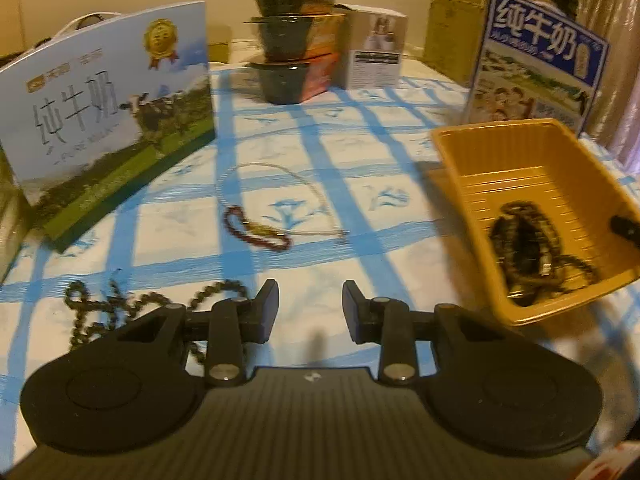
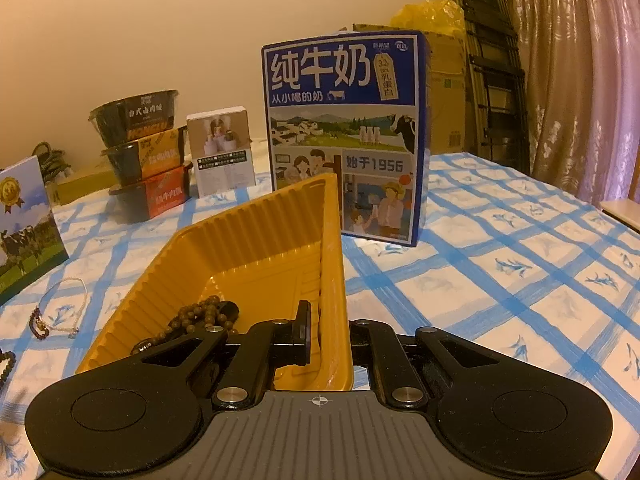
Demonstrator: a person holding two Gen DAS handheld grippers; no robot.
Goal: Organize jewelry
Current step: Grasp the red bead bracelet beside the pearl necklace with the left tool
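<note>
My left gripper (image 1: 311,300) hangs open over the blue-checked cloth with nothing between its fingers. A dark bead necklace (image 1: 120,308) lies just left of it, partly under the left finger. Further ahead lie a red bead bracelet (image 1: 256,232) and a thin pale chain (image 1: 280,184). The yellow tray (image 1: 480,148) at the right holds dark beads (image 1: 524,240). My right gripper (image 2: 328,320) is shut on the yellow tray's (image 2: 260,232) near wall, one finger inside and the other hidden behind it. Brown beads (image 2: 204,316) lie in the tray beside that finger.
A pale milk carton (image 1: 112,112) stands at the left and a blue milk carton (image 2: 344,136) behind the tray. Three stacked dark bowls (image 1: 292,40) and a small white box (image 1: 376,52) stand at the back. A curtain (image 2: 580,80) and a folded ladder (image 2: 492,80) are at the far right.
</note>
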